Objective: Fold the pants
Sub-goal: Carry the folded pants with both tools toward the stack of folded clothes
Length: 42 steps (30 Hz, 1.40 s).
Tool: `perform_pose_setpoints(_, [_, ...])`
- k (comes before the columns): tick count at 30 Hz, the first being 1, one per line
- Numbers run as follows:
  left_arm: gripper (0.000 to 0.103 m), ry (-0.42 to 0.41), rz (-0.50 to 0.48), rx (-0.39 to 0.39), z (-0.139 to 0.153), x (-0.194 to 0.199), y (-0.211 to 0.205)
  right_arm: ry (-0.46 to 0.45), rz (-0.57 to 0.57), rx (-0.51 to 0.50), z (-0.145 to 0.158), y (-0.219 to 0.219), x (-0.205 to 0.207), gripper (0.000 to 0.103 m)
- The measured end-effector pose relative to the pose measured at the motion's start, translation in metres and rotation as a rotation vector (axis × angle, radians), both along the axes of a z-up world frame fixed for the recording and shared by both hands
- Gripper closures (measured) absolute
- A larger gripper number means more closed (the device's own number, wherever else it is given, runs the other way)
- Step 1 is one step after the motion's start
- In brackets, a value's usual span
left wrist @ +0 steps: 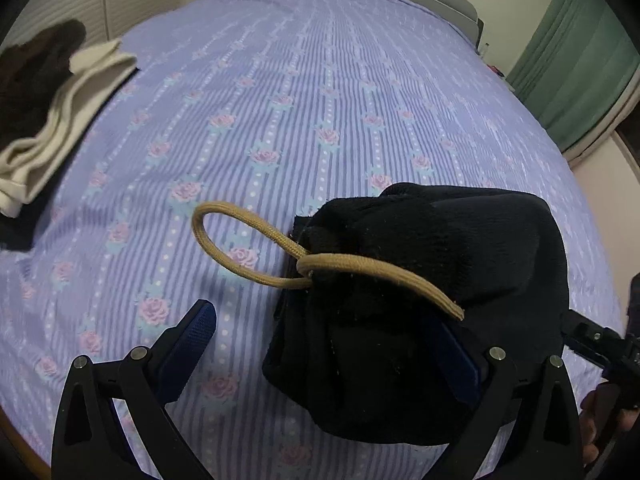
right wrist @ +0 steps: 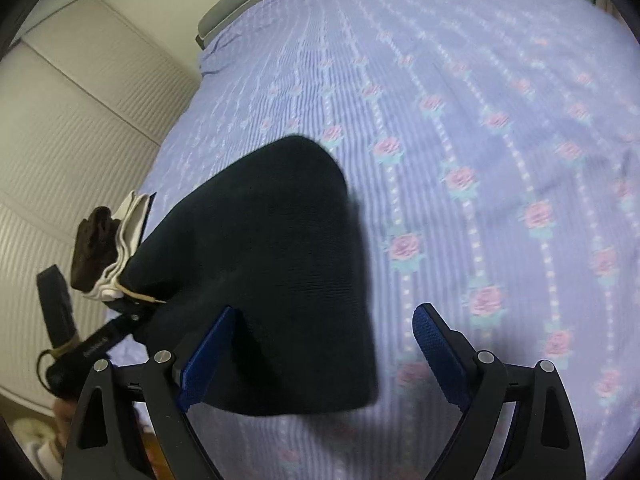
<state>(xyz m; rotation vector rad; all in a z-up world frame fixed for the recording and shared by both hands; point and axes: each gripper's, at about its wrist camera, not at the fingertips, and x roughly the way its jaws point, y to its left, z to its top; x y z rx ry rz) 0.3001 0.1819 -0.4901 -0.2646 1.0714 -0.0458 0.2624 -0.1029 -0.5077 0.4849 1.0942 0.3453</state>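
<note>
pants (left wrist: 432, 280): black bundle at 5 o'clock, draped over right finger of wide-spread left gripper (left wrist: 320, 364) | drawstring (left wrist: 248, 248): tan loop at centre | bedsheet (left wrist: 320, 100): lilac, floral | folded clothes (left wrist: 52, 120): 9 o'clock

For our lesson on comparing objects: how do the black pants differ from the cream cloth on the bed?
1. The pants are black; the cream cloth is pale.
2. The pants hang draped over gripper fingers; the cloth lies in the pile at the bed's edge.
3. The pants show a tan drawstring; the cloth shows none.
Both are soft fabric.
</note>
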Motion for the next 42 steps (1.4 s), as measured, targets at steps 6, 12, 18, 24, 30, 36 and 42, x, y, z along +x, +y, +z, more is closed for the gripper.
perform_pose_setpoints(6, [0.000, 0.037, -0.026, -0.153, -0.024, 0.006, 0.009, 0.023, 0.022, 0.073, -0.017, 0.011, 0.010, 0.012])
perform_pose_setpoints(12, [0.000, 0.052, -0.081, -0.192, -0.037, 0.017, -0.003, 0.076, 0.021, 0.143, -0.039, 0.017, 0.018, 0.013])
perform_pose_setpoints(18, [0.025, 0.030, -0.109, -0.186, -0.030, 0.019, -0.017, 0.085, -0.012, 0.093, -0.041, 0.029, 0.019, 0.029])
perform_pose_setpoints(24, [0.043, 0.023, -0.118, -0.139, -0.015, 0.020, -0.029, 0.087, -0.053, 0.046, -0.023, 0.040, 0.018, 0.052])
perform_pose_setpoints(30, [0.050, 0.037, -0.121, -0.114, 0.003, 0.019, -0.028, 0.090, -0.084, 0.041, -0.008, 0.042, 0.017, 0.059])
perform_pose_setpoints(36, [0.051, 0.026, -0.161, -0.101, 0.030, 0.026, -0.033, 0.064, -0.098, 0.040, 0.016, 0.030, 0.008, 0.060])
perform_pose_setpoints(42, [0.051, -0.017, -0.173, -0.071, 0.085, 0.027, -0.036, 0.027, -0.123, 0.050, 0.058, 0.022, 0.003, 0.060])
